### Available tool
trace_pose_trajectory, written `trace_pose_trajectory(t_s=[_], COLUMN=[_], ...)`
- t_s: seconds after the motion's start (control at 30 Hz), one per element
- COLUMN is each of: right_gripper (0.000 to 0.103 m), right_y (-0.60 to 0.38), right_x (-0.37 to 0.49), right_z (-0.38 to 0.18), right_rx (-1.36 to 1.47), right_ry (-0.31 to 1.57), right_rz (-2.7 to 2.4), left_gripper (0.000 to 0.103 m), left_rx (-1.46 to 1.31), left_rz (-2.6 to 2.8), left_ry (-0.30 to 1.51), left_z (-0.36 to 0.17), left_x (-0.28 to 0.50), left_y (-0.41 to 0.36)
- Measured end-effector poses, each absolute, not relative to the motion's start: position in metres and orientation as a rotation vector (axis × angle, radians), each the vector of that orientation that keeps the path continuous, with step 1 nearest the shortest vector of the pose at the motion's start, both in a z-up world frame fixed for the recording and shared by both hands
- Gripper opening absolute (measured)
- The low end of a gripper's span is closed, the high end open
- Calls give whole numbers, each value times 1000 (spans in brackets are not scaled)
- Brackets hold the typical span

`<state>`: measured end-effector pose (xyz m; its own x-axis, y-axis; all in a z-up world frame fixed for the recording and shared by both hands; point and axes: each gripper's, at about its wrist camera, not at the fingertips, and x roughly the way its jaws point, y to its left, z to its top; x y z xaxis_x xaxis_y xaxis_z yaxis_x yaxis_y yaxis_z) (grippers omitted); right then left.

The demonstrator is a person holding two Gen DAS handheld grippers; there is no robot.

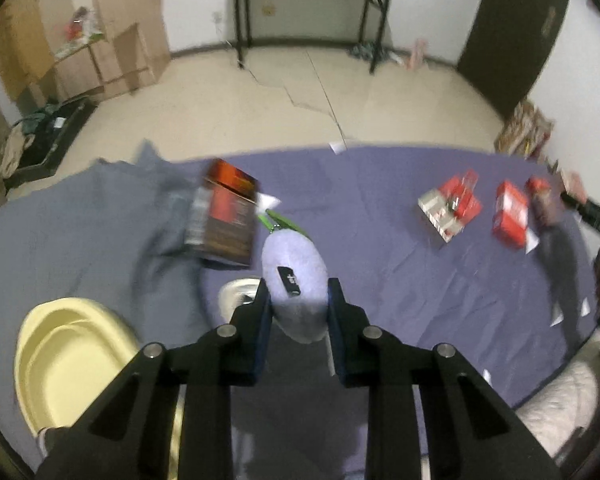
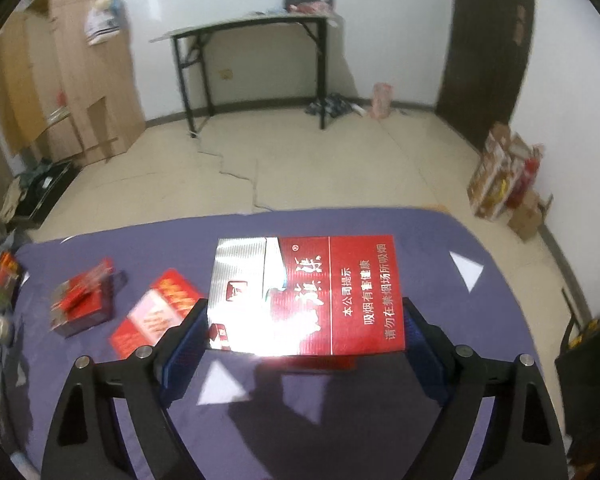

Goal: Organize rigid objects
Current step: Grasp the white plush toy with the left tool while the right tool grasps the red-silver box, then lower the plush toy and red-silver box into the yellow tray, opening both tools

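Two grips at once, and both were full. My left gripper (image 1: 298,304) had its fingers closed to a narrow gap around a pale lilac egg-shaped plush (image 1: 294,276), soft and fuzzy, with a small black tag on top. Its long axis ran straight away from me, green leafy tip pointing toward the far edge of the purple cloth (image 1: 380,264). It hung above that cloth, with a dark red-and-black box (image 1: 224,220) lying flat just beyond on the left and a pale yellow oval basin (image 1: 68,356) down at my near left.

My right gripper (image 2: 306,328) was spread wide, blue pads (image 2: 184,344) pressed on the two short ends of a flat red-and-silver cigarette carton (image 2: 306,296), glossy, glare bouncing off the foil half. It was rigid and rectangular, long axis running side to side between my fingers, its broad printed face up and raised over the cloth. Two smaller red packs (image 2: 80,304) and (image 2: 156,312) lay on the cloth to the left, blurred, and white paper triangles (image 2: 466,270) were scattered about
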<state>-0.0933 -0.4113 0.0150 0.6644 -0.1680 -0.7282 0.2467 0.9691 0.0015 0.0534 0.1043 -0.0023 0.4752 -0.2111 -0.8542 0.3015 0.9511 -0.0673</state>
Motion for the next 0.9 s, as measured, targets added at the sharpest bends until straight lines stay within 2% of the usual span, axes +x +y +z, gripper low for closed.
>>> trace_pose_trajectory(t_s=[0.17,0.3,0.43,0.6,0.9], right_gripper=[89,89,89,89,89], right_y=[-320,-193,-51,88,172], right_x=[-110,-124,-141,-142,-113], right_z=[71,102,85,30,-16], right_rx=[-1,-139,-219,-274,-409], right_ry=[722,710,769,909,1021], right_rz=[31,342,606,770,749], left_gripper=[27,27,27,28,28], left_rx=[-22,-10,-47,-112,-155], left_rz=[-206,-25,79,89,51], left_ry=[949,1026,1116,1189,1238], left_z=[40,22,-18,-59,-89], left_x=[30,16,7,13,24], left_y=[204,299,357,388,396])
